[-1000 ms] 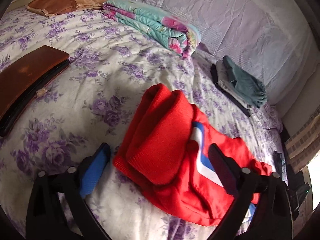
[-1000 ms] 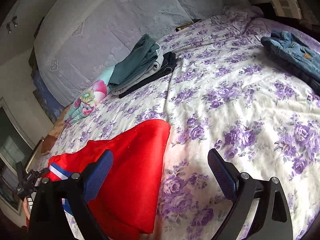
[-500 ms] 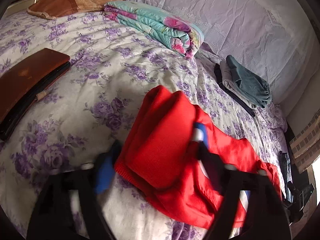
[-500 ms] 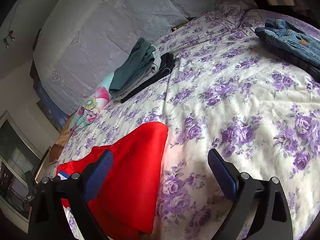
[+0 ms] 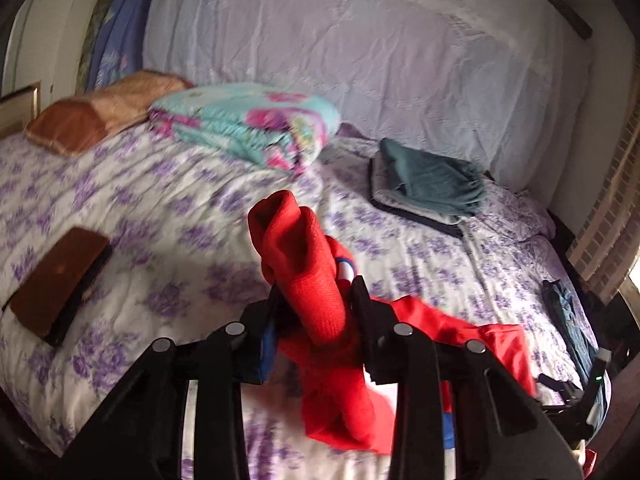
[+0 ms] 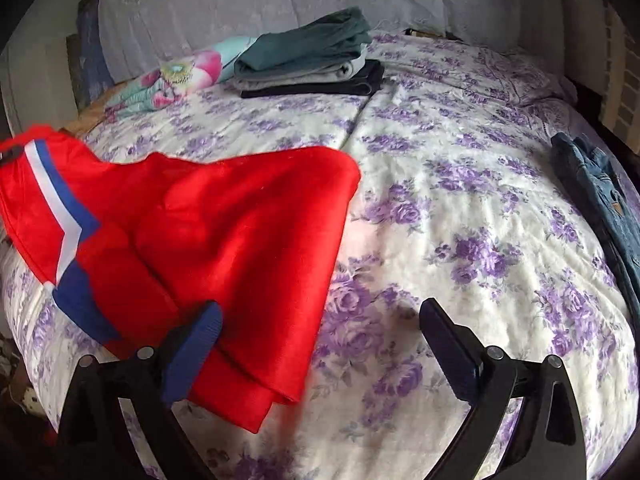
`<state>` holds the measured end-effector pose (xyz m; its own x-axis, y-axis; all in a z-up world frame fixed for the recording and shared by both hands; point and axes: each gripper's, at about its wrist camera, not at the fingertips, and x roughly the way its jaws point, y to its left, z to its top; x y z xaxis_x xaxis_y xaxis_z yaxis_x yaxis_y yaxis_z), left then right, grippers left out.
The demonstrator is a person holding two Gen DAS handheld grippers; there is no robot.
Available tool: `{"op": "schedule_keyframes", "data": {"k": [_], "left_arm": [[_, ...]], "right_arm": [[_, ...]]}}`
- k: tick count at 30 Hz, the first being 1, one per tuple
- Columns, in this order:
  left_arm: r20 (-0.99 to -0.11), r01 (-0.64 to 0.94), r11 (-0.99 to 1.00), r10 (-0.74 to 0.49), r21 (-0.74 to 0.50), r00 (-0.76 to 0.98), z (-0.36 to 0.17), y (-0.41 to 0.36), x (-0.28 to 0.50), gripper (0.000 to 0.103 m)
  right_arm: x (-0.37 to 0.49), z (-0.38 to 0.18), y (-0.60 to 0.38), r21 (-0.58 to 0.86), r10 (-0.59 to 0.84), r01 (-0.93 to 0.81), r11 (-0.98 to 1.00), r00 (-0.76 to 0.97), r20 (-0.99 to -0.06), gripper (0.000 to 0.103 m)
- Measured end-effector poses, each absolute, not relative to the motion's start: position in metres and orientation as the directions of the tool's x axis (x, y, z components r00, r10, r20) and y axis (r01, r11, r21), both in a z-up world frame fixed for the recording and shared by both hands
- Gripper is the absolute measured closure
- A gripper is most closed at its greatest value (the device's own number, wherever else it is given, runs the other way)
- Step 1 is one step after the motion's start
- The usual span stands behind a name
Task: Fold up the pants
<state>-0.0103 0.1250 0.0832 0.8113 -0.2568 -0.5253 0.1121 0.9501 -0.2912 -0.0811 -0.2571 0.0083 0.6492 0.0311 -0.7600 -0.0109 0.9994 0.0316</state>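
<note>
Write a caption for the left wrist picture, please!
Left gripper closing on the bunched red pants, raised above the purple-flowered bedspread.

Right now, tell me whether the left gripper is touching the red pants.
Touching. The left wrist view shows the left gripper closing, both fingers against the bunched red pants.

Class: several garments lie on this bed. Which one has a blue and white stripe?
The red pants, spread nearest the right gripper. The folded stack by the headboard is teal, grey and black; the jeans at the right edge are plain denim.
</note>
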Motion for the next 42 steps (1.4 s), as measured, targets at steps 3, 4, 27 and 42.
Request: {"op": "schedule_keyframes", "data": {"k": [3, 4, 27, 42], "left_arm": [[-0.489, 0.192, 0.958, -0.273, -0.212, 0.829, 0.107, 0.082, -0.019, 0.074], [-0.474, 0.228, 0.956, -0.29, -0.185, 0.831, 0.113, 0.066, -0.023, 0.078], [-0.507, 0.683, 0.73, -0.591, -0.006, 0.627, 0.081, -0.176, -0.076, 0.094], [-0.484, 0.554, 0.833, -0.486, -0.004, 0.728, 0.07, -0.085, -0.087, 0.006]], "right_arm": [[-0.095, 0.024, -0.288, 0.186, 0.104, 0.03, 0.982, 0.741, -0.664, 0.004], [-0.1, 0.024, -0.308, 0.282, 0.127, 0.073, 0.957, 0.766, -0.63, 0.004], [-0.118, 0.008, -0.381, 0.641, 0.225, 0.152, 0.752, 0.855, -0.468, 0.004], [-0.116, 0.015, -0.367, 0.554, 0.166, 0.163, 0.817, 0.853, -0.496, 0.004]]}}
